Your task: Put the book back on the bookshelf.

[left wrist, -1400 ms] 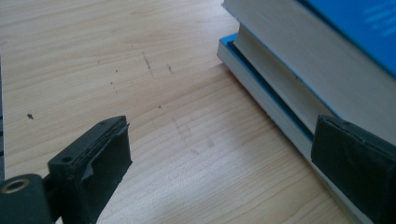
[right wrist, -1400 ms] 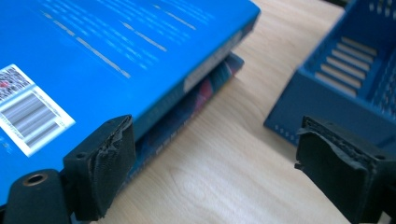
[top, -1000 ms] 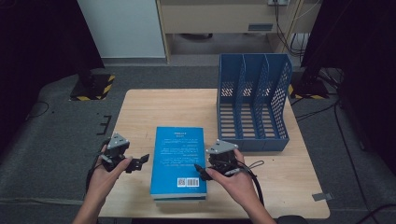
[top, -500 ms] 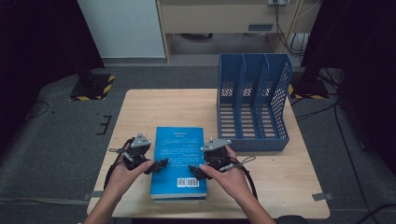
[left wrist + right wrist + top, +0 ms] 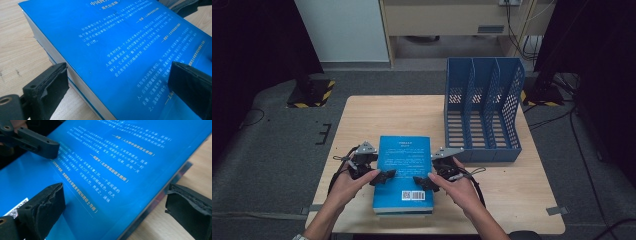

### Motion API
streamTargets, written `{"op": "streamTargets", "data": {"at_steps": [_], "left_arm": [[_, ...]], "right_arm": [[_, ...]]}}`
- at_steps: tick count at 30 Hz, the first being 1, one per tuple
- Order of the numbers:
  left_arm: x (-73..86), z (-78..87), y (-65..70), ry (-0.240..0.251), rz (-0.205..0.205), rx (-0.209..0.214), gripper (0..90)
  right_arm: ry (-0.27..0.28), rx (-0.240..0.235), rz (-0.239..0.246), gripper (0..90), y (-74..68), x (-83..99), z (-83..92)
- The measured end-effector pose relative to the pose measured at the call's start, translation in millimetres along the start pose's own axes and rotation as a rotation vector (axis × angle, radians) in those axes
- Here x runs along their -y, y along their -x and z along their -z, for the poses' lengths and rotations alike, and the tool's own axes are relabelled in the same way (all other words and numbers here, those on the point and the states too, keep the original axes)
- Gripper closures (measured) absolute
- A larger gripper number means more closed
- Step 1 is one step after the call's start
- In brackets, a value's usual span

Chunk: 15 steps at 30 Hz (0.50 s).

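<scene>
Blue book (image 5: 404, 172) lies flat just left of the file rack (image 5: 482, 115); thick, stiff, slick-covered, likely heavy, so I straddle its long edges with left gripper (image 5: 384, 176) and right gripper (image 5: 421, 182), both jaws apart, right just opened.

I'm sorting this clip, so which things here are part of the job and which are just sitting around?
In the job:
- book
- left gripper, open at the book's left edge
- right gripper, open at its right edge

Lying about:
- file rack
- table
</scene>
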<state>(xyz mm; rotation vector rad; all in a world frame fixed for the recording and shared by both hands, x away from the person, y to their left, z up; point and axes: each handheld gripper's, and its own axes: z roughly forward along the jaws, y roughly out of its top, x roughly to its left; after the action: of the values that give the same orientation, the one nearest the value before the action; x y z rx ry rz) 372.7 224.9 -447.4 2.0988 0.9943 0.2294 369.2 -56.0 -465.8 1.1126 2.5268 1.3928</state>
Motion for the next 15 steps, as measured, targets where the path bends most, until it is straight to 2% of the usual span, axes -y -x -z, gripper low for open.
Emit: {"op": "streamTargets", "data": {"at_steps": [4, 5, 6, 7, 10, 15], "left_arm": [[-2.3, -2.0, -1.5, -0.005, -0.007, 0.008, 2.5], [-2.8, -2.5, -2.2, -0.007, -0.010, 0.012, 2.4], [-2.8, -2.5, -2.2, -0.007, -0.010, 0.012, 2.4], [-3.4, -2.8, -2.7, -0.010, -0.011, 0.015, 2.3], [-4.1, -4.3, -3.3, -0.013, -0.010, 0.018, 1.3], [-5.0, -6.3, -4.8, -0.016, -0.007, 0.029, 0.0]], "right_arm": [[0.002, -0.021, -0.033, 0.5, 3.4, 1.8, -2.8], [0.005, -0.038, -0.055, 0.3, 5.7, 3.2, -3.9], [0.005, -0.038, -0.055, 0.3, 5.7, 3.2, -3.9], [0.009, -0.055, -0.078, 0.2, 8.2, 4.8, -4.9], [0.009, -0.077, -0.104, 0.1, 11.8, 6.2, -6.4], [-0.001, -0.095, -0.118, 0.1, 15.9, 4.9, -8.1]]}}
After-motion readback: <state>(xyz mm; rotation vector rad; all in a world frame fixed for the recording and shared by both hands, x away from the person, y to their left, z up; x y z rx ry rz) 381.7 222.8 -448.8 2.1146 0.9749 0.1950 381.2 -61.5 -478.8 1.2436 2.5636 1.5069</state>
